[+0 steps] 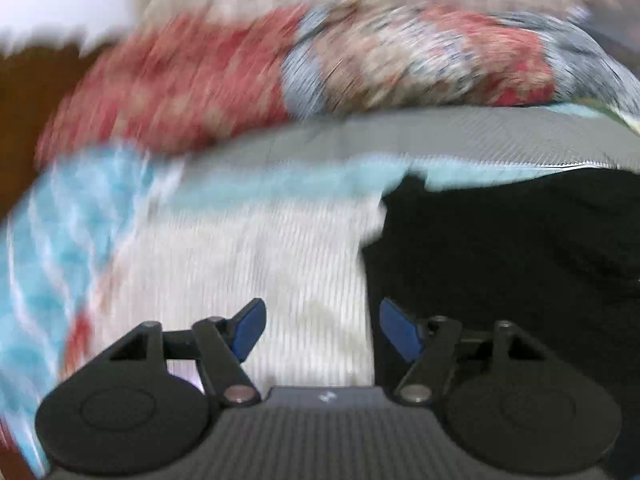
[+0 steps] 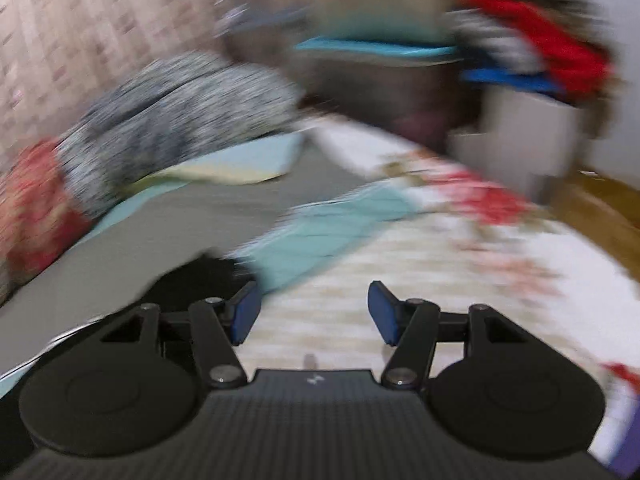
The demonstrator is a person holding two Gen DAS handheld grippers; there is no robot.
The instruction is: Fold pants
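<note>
The black pants lie on the bed, filling the right side of the left wrist view. My left gripper is open and empty, with its right finger at the pants' left edge. In the right wrist view only a dark corner of the pants shows at the lower left, beside the left finger. My right gripper is open and empty above the bedcover. Both views are blurred by motion.
The bed has a white, light-blue and red patterned cover with a grey sheet across it. Red and grey-patterned pillows lie along the wall. A white cabinet piled with clothes stands past the bed over a wood floor.
</note>
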